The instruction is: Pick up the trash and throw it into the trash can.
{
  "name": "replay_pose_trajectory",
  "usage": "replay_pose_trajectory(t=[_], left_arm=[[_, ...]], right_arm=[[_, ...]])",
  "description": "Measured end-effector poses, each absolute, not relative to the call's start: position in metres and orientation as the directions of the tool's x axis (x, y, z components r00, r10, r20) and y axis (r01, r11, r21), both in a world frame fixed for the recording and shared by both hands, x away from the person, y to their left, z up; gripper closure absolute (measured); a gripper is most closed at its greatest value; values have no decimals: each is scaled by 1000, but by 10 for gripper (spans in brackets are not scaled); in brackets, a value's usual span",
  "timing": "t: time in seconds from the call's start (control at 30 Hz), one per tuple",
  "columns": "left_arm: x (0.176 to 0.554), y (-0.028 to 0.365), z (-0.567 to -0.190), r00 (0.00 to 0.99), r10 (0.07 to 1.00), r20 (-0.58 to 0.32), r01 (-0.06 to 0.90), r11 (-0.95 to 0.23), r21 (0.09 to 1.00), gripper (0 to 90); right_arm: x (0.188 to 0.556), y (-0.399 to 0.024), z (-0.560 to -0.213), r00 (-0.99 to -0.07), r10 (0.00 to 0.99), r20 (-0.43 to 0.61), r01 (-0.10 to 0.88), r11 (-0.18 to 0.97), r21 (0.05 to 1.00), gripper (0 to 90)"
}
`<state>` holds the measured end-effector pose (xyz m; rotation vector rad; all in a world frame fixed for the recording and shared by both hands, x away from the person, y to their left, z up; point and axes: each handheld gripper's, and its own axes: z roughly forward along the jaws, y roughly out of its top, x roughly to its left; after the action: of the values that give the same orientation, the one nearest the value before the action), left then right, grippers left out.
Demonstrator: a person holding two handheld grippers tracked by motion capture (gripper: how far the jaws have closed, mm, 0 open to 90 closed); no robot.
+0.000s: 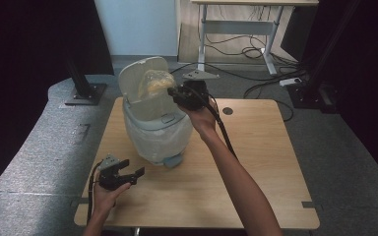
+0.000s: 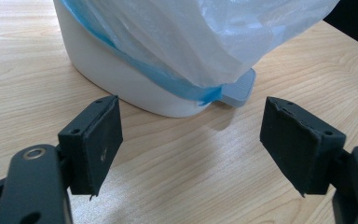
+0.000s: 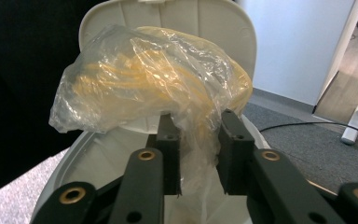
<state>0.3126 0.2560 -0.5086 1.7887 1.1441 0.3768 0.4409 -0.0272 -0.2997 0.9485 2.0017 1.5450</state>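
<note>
A small white pedal bin (image 1: 152, 123) with a pale liner bag (image 2: 191, 37) stands on the wooden table (image 1: 256, 172), its lid (image 1: 138, 78) swung up. Over the bin's mouth my right gripper (image 1: 174, 93) is shut on a clear plastic bag of yellow stuff (image 3: 144, 79). The bag's neck is pinched between the jaws (image 3: 199, 144), and the bulk bulges up in front of the lid (image 3: 200, 18). At the table's front left my left gripper (image 1: 133, 169) rests low, open and with nothing in it (image 2: 191, 140), and points at the bin's base (image 2: 121, 79) and grey pedal (image 2: 240, 88).
The bin takes up the table's left middle. A round cable hole (image 1: 228, 111) sits near the far edge. Beyond the table are a grey floor with cables (image 1: 256, 73), a white desk frame (image 1: 236, 29) and a black stand (image 1: 83, 88) at the left.
</note>
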Motion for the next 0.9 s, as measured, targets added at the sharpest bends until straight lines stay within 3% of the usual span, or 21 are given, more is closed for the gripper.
replay_pose_trajectory(t=[0.17,0.27,0.37,0.57,0.9], left_arm=[[313,256,-509,514,830,-215,538,-116,835,207],[313,256,-509,512,831,-216,538,-115,835,207],[312,256,-508,511,832,-215,535,-112,837,207],[313,255,-508,509,833,-214,536,-112,837,207],[311,255,-507,513,830,-218,530,-107,841,209]], right_arm=[[444,-25,-298,-672,738,65,248,142,958,657],[447,-24,-299,-664,744,66,253,140,957,362],[448,-24,-300,-643,764,51,281,174,944,228],[445,-37,-299,-639,767,47,300,192,934,201],[418,-86,-301,-616,785,62,262,130,956,238]])
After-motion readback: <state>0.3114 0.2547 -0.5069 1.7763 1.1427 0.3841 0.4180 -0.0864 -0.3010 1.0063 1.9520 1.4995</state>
